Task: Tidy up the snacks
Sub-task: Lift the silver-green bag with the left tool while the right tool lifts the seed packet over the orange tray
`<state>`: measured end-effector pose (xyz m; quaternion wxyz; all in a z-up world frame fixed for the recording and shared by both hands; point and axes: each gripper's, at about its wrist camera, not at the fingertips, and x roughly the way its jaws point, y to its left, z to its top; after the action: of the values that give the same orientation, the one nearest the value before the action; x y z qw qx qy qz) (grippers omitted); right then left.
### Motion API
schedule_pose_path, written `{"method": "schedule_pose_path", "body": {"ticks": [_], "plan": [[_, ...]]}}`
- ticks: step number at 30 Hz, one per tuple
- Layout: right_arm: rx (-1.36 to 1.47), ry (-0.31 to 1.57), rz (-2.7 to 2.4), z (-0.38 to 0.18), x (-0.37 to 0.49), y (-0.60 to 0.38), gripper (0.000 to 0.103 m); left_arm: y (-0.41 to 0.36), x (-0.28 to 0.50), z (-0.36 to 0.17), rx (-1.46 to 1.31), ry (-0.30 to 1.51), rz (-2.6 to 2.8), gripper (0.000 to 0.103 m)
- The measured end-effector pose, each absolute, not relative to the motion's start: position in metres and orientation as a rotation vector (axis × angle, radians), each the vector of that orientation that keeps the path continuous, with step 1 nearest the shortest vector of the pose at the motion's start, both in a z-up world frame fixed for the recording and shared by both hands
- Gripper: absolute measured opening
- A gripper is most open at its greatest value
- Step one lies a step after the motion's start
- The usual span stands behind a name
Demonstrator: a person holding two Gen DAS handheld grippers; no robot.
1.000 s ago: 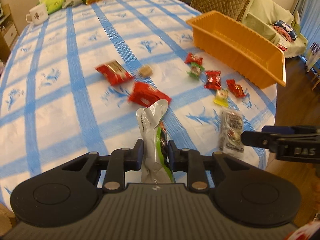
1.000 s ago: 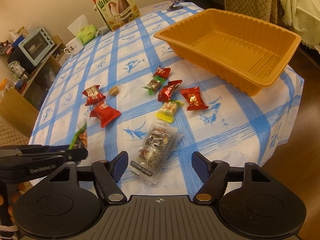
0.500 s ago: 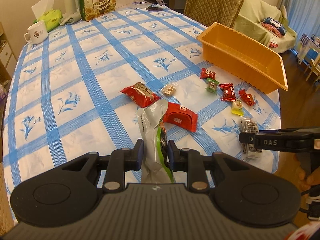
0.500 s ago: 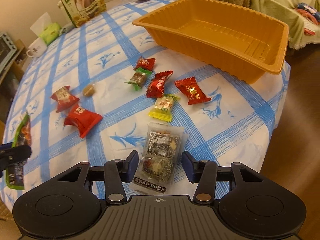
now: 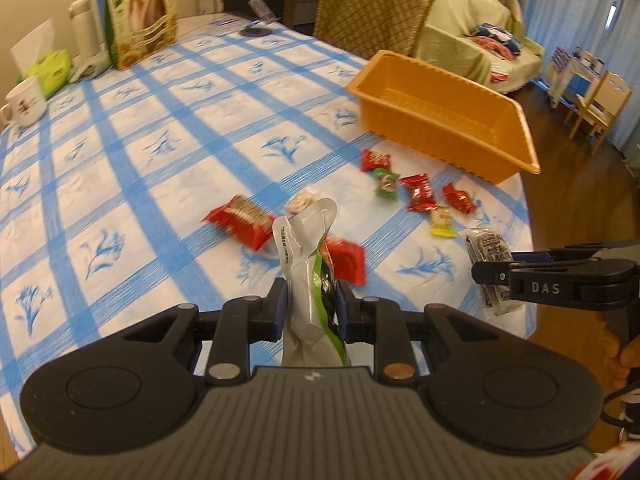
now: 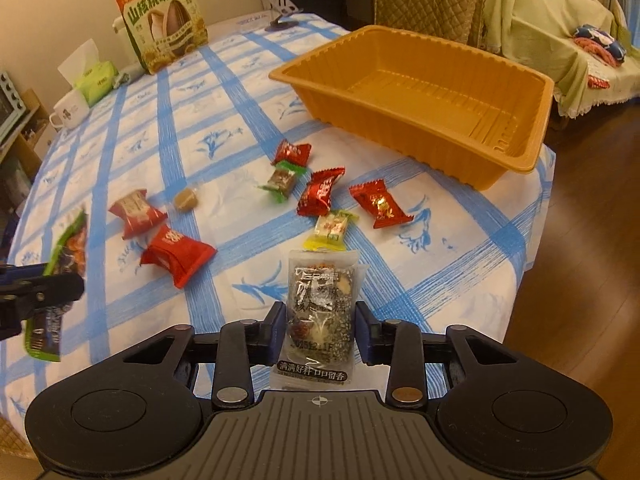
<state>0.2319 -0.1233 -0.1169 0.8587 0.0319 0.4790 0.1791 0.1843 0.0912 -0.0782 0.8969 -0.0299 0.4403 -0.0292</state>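
right claw [image 6: 321, 326] has closed on clear packet [image 6: 320, 312] near table edge [image 6: 516, 300].

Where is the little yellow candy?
In the right wrist view, the small yellow-wrapped candy lies on the blue-checked tablecloth, between two red candies, just beyond the clear sesame packet.

The tray [image 6: 420, 96] sits at the bench's [image 6: 224, 120] far right corner, by the edge; before it small candies [image 6: 320, 194] lie scattered on the cloth; left of them two larger packets [image 6: 176, 254] lie side by side, a small sweet [image 6: 186, 199] between them and the candies; the clear snack bar [image 6: 320, 312] is nearest, near the front edge; at the bench's far left stand a seed box [image 6: 166, 28], tissue pack [image 6: 94, 80] and mug [image 6: 72, 110].
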Motion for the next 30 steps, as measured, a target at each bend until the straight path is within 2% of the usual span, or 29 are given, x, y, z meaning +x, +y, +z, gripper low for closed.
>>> {"method": "schedule_pose_path", "body": {"ticks": [12, 30], "plan": [[0.147, 0.943, 0.373, -0.071, 0.25, -0.165, 0.036, 0.035, 0.236, -0.052, -0.016, 0.841, -0.181, 0.023], [0.173, 0.868, 0.432, -0.053, 0.378, -0.242, 0.036, -0.058, 0.373, -0.032, -0.031, 0.788, -0.145, 0.023]]}}
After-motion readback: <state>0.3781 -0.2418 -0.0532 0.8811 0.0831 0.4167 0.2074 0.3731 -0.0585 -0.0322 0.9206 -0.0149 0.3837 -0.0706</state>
